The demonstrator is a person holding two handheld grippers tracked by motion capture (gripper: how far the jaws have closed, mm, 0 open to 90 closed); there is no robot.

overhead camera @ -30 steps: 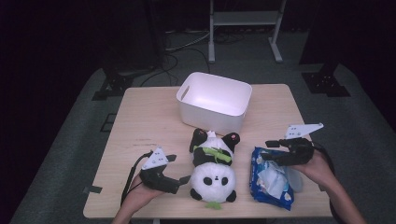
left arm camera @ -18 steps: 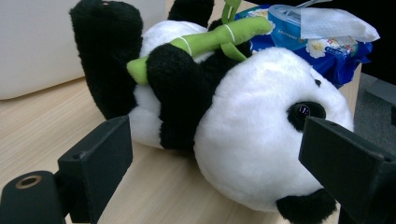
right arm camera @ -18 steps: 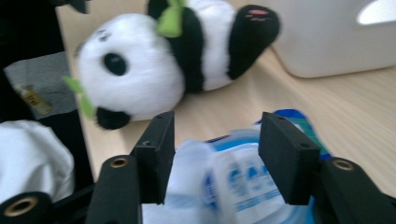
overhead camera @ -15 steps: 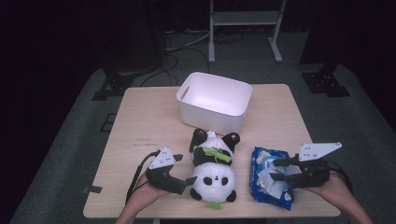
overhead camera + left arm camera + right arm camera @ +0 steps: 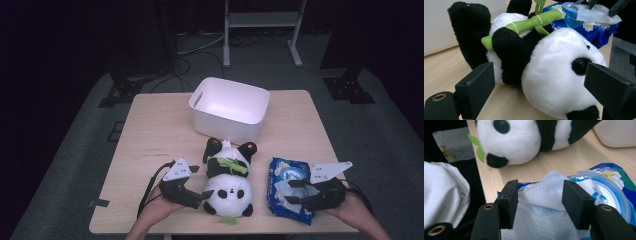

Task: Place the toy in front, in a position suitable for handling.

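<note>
Item in hand: one white wet wipe (image 5: 549, 195), standing up out of the blue wet-wipe pack (image 5: 286, 195), which lies just right of the plush panda (image 5: 227, 187).

Right gripper (image 5: 296, 192): jaws apart either side of the wipe, having just narrowed a little; the pads do not look to be pressing it yet. Advice: close on the raised fold, well above the round lid opening, then draw it straight up so the sheet comes free without lifting the pack.

Left gripper (image 5: 206, 194): jaws wide apart around the panda's head, nothing clamped.

Count: panda, one, on its back, holding one green bamboo stalk (image 5: 524, 25); pack, one; white bin (image 5: 229, 107), one, beyond the panda; grippers, two.
</note>
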